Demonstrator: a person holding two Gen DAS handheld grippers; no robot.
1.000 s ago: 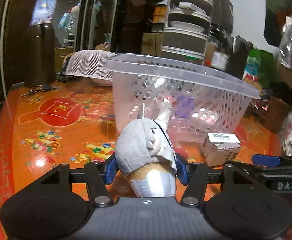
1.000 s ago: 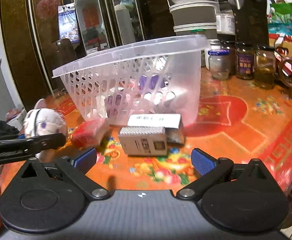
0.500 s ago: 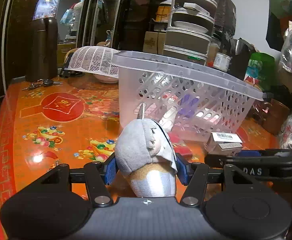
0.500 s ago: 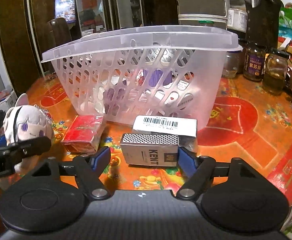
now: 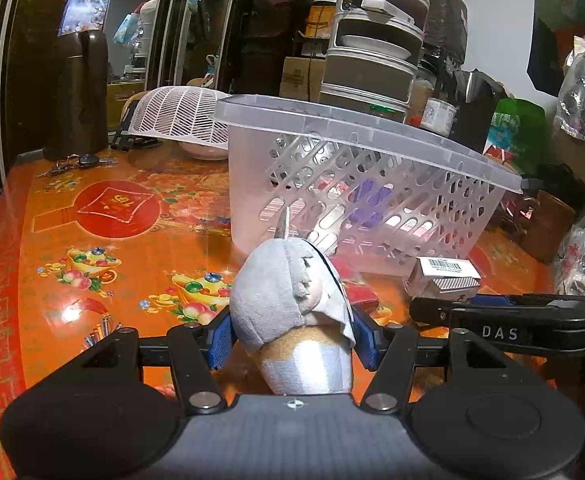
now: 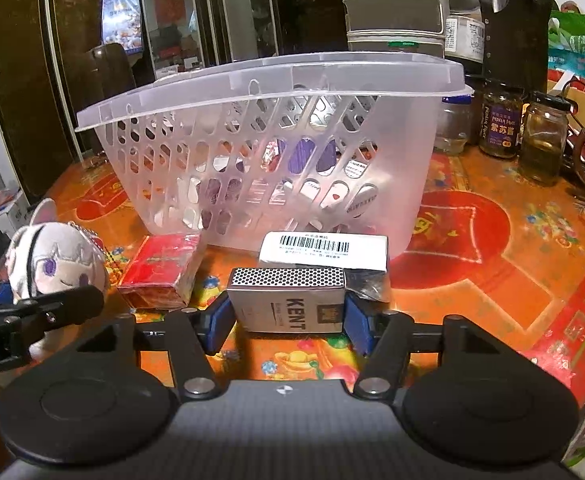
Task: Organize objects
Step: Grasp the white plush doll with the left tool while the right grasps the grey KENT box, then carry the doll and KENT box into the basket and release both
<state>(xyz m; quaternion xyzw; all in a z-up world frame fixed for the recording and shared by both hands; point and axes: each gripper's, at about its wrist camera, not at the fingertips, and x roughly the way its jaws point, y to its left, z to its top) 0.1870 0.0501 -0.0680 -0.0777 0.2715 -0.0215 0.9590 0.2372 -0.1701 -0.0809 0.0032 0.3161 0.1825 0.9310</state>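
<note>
My left gripper is shut on a grey plush doll, held just above the orange table; the doll also shows in the right wrist view. My right gripper is shut on a silver KENT cigarette box resting on the table. A white box with a barcode lies just behind it. A red box lies to its left. The clear plastic basket stands behind them with several items inside, and shows in the left wrist view.
Glass jars stand at the back right. A white upturned strainer, keys and a dark flask sit at the table's far left. Stacked metal containers rise behind the basket.
My right gripper moved forward and closed on the KENT box. My left gripper kept hold of the doll and shifted slightly.
</note>
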